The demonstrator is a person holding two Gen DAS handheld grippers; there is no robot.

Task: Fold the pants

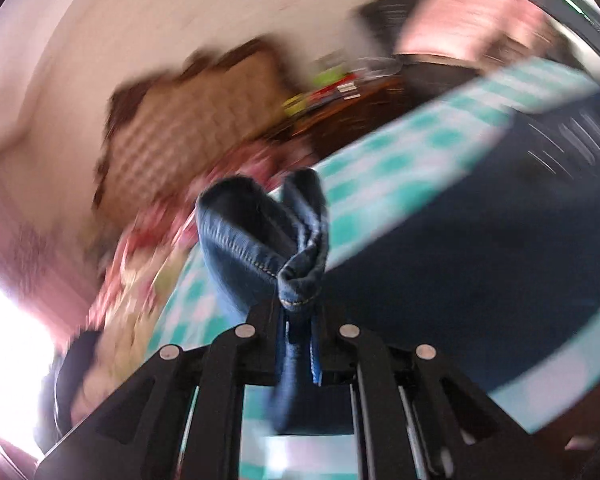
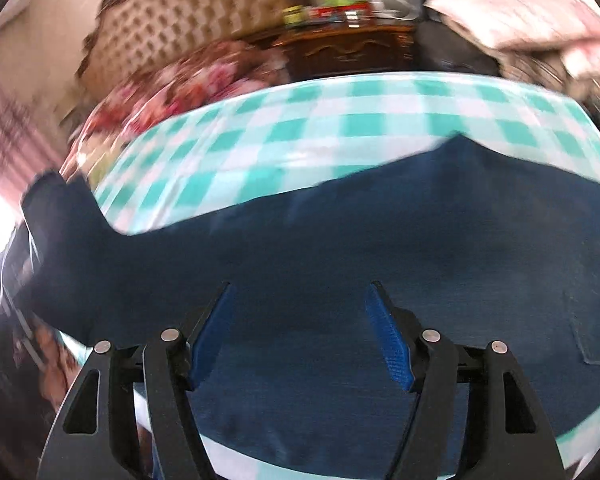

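Note:
Dark blue denim pants (image 2: 340, 248) lie across a table with a teal-and-white checked cloth (image 2: 300, 120). In the left wrist view my left gripper (image 1: 298, 312) is shut on a bunched hem of the pants (image 1: 260, 240), lifted above the cloth, and the rest of the pants (image 1: 460, 248) trails to the right. In the right wrist view my right gripper (image 2: 300, 300) is open, its blue pads (image 2: 388, 340) hovering just over the wide part of the pants. A pant leg end (image 2: 56, 208) rises at the far left.
A tufted beige headboard (image 2: 188, 20), floral bedding (image 2: 188, 80) and a dark wooden nightstand (image 2: 348, 48) with small items stand beyond the table. A pink pillow (image 2: 520, 12) lies at the back right. Both views are motion-blurred.

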